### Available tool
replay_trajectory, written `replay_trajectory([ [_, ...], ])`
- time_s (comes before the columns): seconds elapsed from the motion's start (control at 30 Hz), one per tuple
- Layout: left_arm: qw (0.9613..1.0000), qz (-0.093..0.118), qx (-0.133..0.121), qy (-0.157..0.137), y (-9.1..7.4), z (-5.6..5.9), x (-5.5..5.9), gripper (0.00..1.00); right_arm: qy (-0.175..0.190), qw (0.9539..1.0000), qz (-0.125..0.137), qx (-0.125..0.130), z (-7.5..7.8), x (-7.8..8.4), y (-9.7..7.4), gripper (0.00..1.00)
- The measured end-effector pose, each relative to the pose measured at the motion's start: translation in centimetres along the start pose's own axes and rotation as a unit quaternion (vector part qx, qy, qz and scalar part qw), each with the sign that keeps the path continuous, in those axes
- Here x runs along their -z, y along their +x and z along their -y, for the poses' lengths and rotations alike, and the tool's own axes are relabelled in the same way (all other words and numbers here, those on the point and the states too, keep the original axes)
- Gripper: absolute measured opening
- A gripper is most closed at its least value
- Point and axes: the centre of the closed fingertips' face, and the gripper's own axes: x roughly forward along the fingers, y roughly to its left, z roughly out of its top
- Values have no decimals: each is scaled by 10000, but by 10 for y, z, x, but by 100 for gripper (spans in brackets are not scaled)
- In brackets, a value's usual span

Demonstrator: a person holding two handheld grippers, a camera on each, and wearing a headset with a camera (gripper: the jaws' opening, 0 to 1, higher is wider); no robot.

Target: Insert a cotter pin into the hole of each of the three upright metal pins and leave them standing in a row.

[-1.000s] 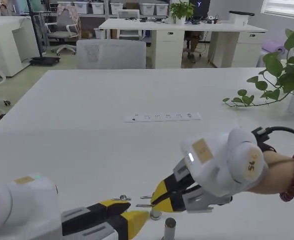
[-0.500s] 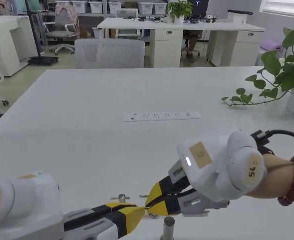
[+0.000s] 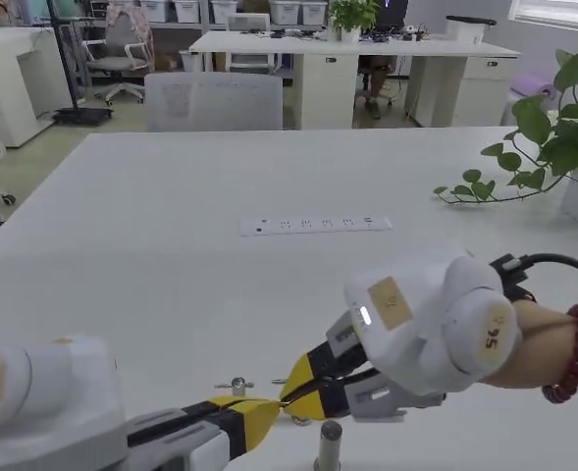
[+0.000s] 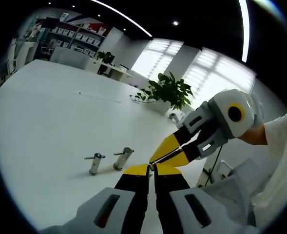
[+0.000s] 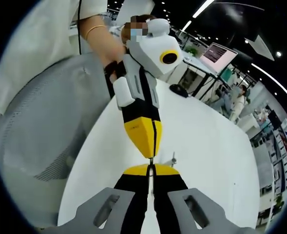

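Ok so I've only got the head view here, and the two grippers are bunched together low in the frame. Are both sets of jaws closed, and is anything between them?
Observer: In the right gripper view, the right gripper and the left gripper meet tip to tip. Both sets of jaws look closed, with a thin cotter pin running between the tips.
Operator: And the metal pins past them, how do they stand?
Observer: In the left gripper view, the first metal pin and the second metal pin stand on the table, side by side, not touching.
Operator: Any done yet?
Observer: The first metal pin carries an inserted cotter pin crosswise near its top. The second seems to have a bar too, but I can't be sure.
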Motion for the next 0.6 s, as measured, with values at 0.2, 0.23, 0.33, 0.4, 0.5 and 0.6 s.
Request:
replay_trajectory([
  [0.2,10000,-42,-11,23,0,0,2,1,28,10000,-31,-12,-1,1,1,3],
  [0.23,10000,-28,-21,-4,0,0,2,1,29,10000,-34,-4,-1,1,1,3],
  [0.33,10000,-12,-9,19,0,0,1,1,53,10000,-27,20,0,1,1,3],
  [0.4,10000,-5,-11,52,0,0,1,1,58,10000,-10,40,1,1,1,3],
  [0.5,9999,-15,-12,101,0,0,1,1,43,10000,15,56,0,1,1,4],
  [0.6,9999,-33,-10,167,0,1,2,0,15,10000,41,81,1,0,1,4],
])
